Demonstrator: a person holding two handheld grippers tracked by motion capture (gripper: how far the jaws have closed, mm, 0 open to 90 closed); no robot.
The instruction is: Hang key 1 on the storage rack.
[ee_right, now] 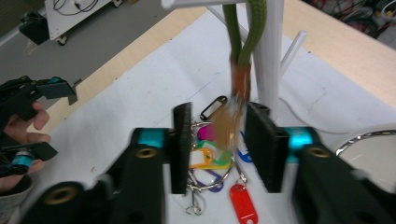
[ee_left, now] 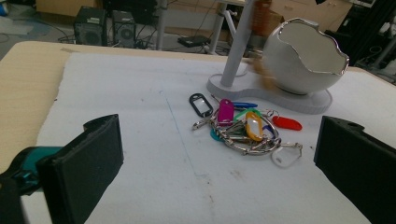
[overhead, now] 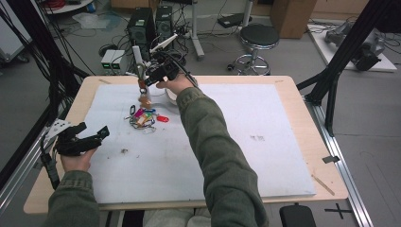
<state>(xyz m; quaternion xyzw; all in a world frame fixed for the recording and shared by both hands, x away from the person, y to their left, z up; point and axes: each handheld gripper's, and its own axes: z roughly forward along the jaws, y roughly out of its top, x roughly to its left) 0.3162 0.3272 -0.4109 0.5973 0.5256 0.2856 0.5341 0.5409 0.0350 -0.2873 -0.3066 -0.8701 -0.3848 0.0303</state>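
Observation:
A white stand (ee_left: 238, 46) rises at the far side of the white mat, with a white egg-shaped bowl (ee_left: 303, 60) on its base. A green cord (ee_right: 254, 28) hangs from the stand's arm and carries a brown tag (ee_right: 228, 126). My right gripper (ee_right: 217, 112) has its jaws apart on either side of that blurred tag, with gaps showing. From above, the right gripper (overhead: 144, 84) sits just over the tag (overhead: 145, 100). A pile of keyrings with coloured tags (ee_left: 243, 128) lies under it. My left gripper (overhead: 94, 128) rests open and empty at the mat's left edge.
The white mat (overhead: 236, 142) covers most of the wooden table (overhead: 302, 109). A red tag (overhead: 162, 118) lies at the right of the key pile. A stool (overhead: 259, 38) and computer cases (overhead: 142, 26) stand on the floor beyond the table.

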